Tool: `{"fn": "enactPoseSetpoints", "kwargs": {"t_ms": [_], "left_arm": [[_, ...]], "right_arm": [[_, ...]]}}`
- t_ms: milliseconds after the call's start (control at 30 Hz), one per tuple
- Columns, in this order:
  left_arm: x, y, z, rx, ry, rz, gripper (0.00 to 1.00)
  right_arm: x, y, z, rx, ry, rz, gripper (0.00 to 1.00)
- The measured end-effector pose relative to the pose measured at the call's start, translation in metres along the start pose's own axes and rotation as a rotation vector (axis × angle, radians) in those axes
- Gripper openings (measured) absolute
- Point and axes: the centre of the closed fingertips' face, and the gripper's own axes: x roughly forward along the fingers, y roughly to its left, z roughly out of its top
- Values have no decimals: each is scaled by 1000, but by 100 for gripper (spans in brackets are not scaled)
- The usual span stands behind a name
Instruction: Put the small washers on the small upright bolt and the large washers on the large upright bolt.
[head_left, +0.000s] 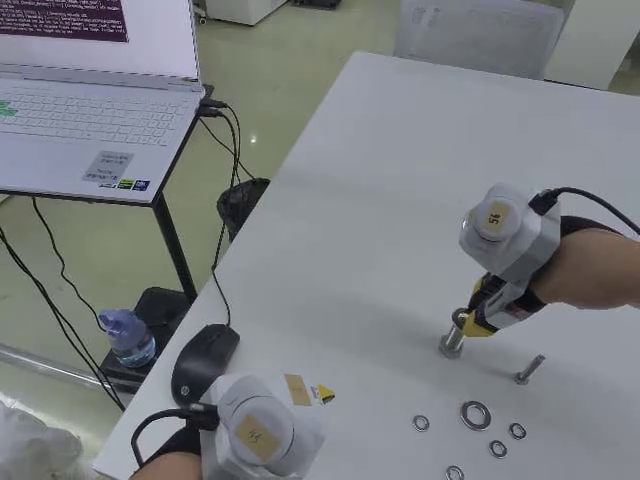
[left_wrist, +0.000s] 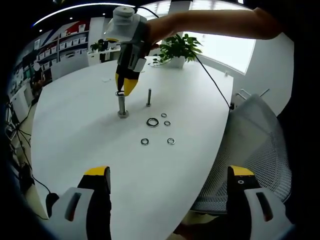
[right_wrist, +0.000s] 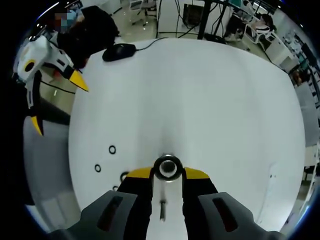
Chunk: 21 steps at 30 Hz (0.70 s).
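A large white table (head_left: 400, 200) with rounded ends stands on a pale green, glossy floor (head_left: 280, 90). Beside the table, an open laptop (head_left: 90, 110) sits on a black stand (head_left: 172, 240) with cables (head_left: 236, 150) hanging and a water bottle (head_left: 128, 337) below. A black computer mouse (head_left: 203, 362) lies at the table's edge. At the table's far end are a potted plant (left_wrist: 177, 50), bright windows (left_wrist: 225, 47) and shelves (left_wrist: 60, 50). A grey mesh chair (left_wrist: 255, 145) stands beside the table.

The large bolt (head_left: 452, 346) stands upright with a large washer (right_wrist: 167, 167) at its top, the small bolt (head_left: 529, 369) at its 3 o'clock, and a second large washer (head_left: 476, 414) and four small washers (head_left: 421, 423) lying flat at 5 o'clock.
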Motion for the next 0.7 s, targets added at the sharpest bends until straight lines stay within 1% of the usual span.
{"fn": "enactPoseSetpoints", "kwargs": {"t_ms": [333, 467, 533, 700], "left_arm": [[-2, 1, -5, -1, 12, -8, 95], [-2, 3, -4, -7, 8, -6, 94], [-3, 6, -3, -6, 6, 3, 95], [-3, 7, -4, -6, 5, 4, 94]], "right_arm": [[13, 0, -2, -12, 27, 4, 22], [20, -2, -3, -16, 41, 8, 22], [23, -4, -4, -14, 43, 6, 22], [29, -2, -6, -24, 59, 9, 22]]}}
